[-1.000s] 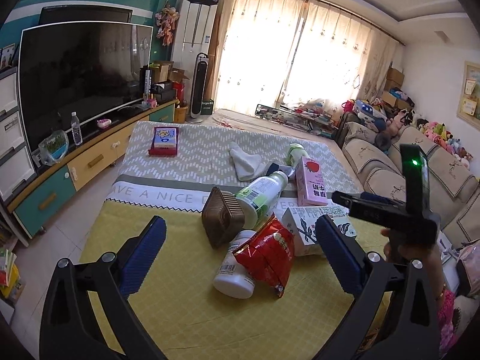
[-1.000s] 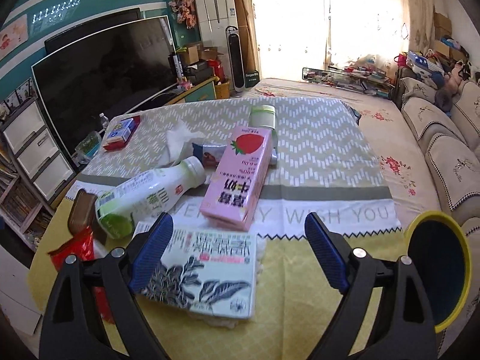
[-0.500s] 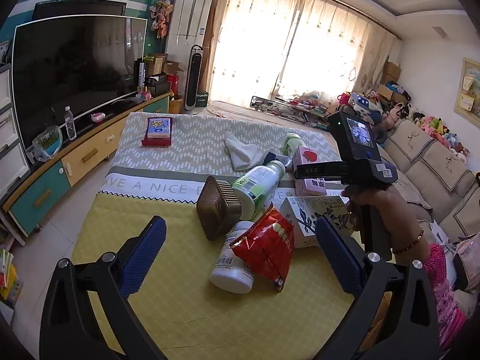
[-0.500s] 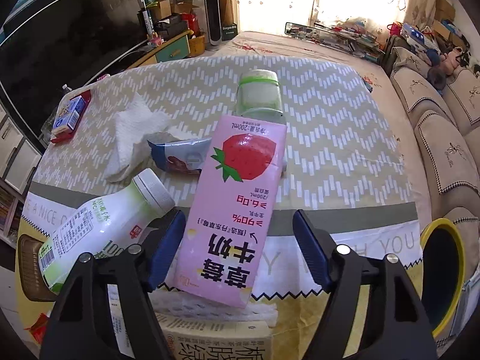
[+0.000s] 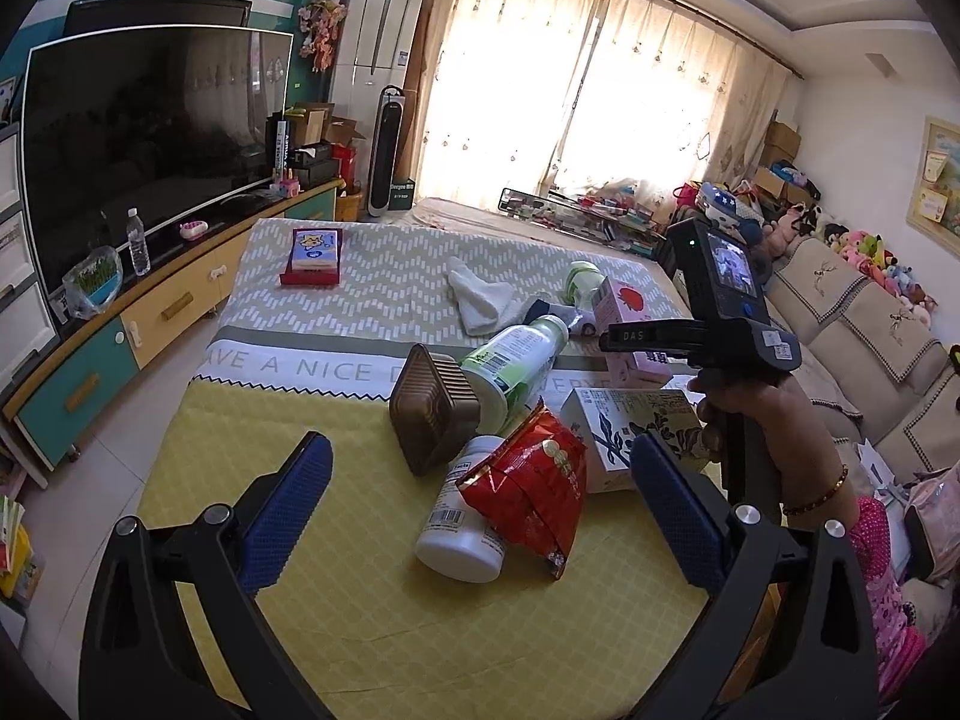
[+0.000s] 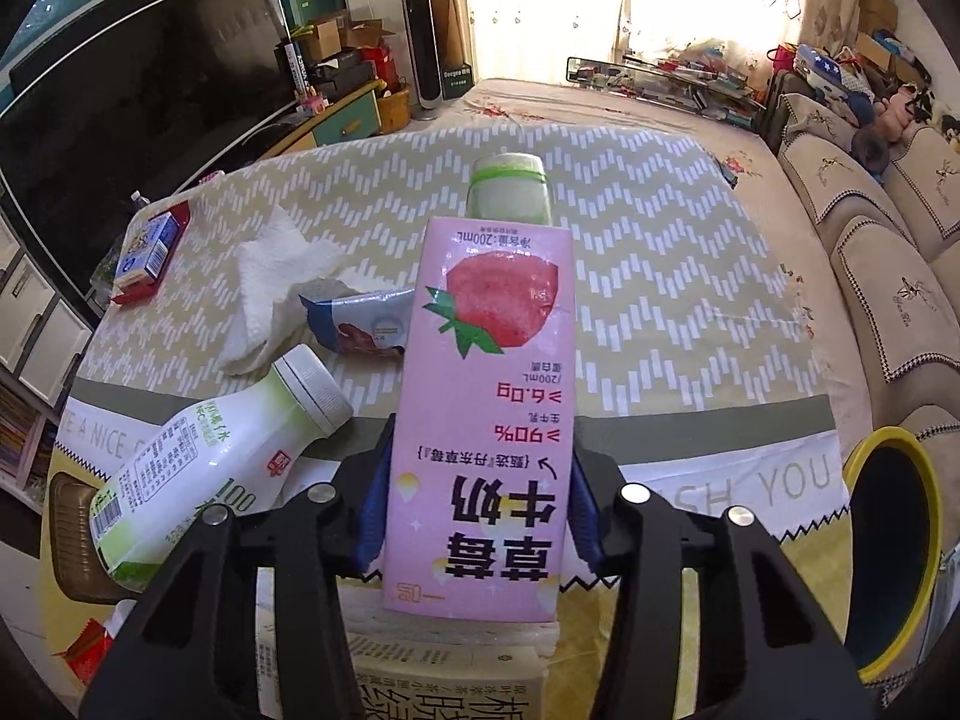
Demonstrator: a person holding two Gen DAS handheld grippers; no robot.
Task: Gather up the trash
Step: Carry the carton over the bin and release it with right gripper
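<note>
Cluttered tablecloth: right gripper apparently pinches pink milk carton; left gripper spread above red packet.

A home living room is showing here: a large television is standing on a low cabinet, with curtained windows beyond it and a sofa opposite it holding plush toys.

From my left camera, bright curtained windows glow at twelve o'clock, a dark television at ten, a beige sofa at three.
</note>
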